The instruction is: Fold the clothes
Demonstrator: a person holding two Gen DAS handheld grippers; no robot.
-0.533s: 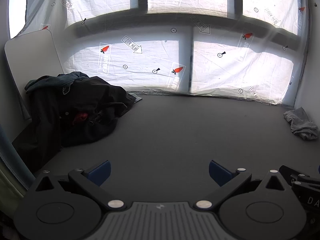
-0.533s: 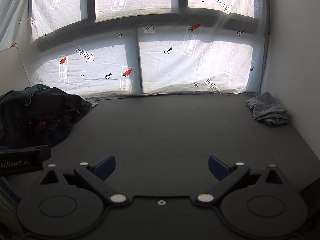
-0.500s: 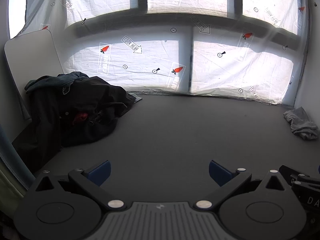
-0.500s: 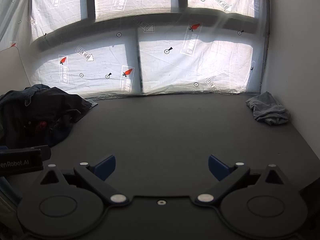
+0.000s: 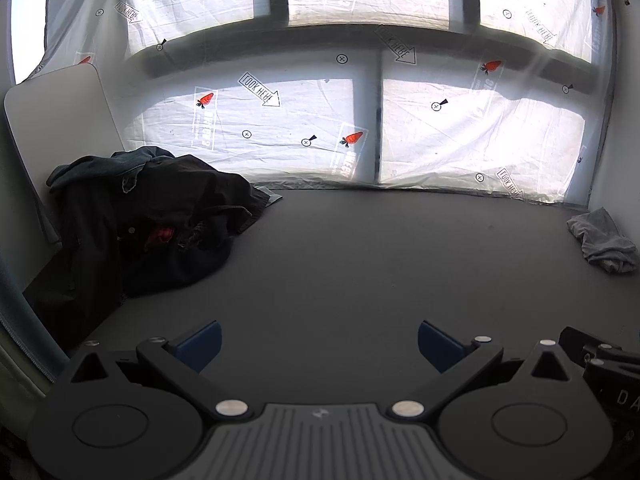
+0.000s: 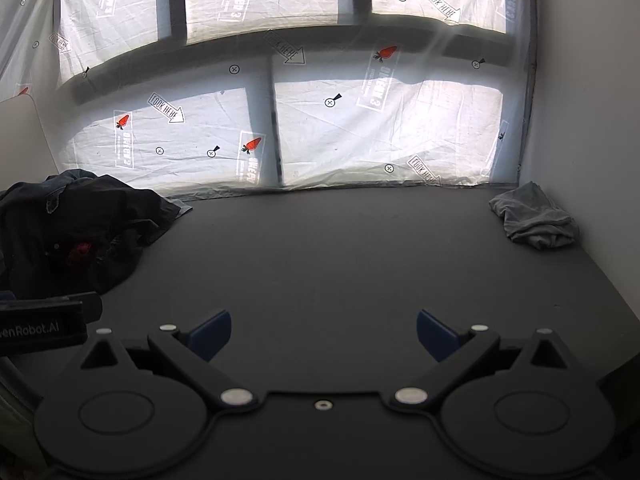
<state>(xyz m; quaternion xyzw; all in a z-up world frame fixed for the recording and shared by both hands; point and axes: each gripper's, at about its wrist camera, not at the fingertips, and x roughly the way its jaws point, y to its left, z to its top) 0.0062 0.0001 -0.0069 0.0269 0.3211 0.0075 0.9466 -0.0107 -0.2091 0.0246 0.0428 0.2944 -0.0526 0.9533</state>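
Note:
A heap of dark clothes (image 5: 152,224) with a bit of red in it lies at the far left of the dark table (image 5: 360,264); it also shows in the right wrist view (image 6: 80,232). A crumpled grey garment (image 5: 604,240) lies at the far right edge, and shows in the right wrist view too (image 6: 532,220). My left gripper (image 5: 318,344) is open and empty above the table's near edge. My right gripper (image 6: 324,334) is open and empty beside it, to its right. Both are well short of either garment.
A window covered with printed white sheeting (image 5: 360,120) runs along the back of the table. A white board (image 5: 56,120) leans behind the dark heap. A white wall (image 6: 592,120) closes the right side. The left gripper's body (image 6: 44,324) shows at the right wrist view's left edge.

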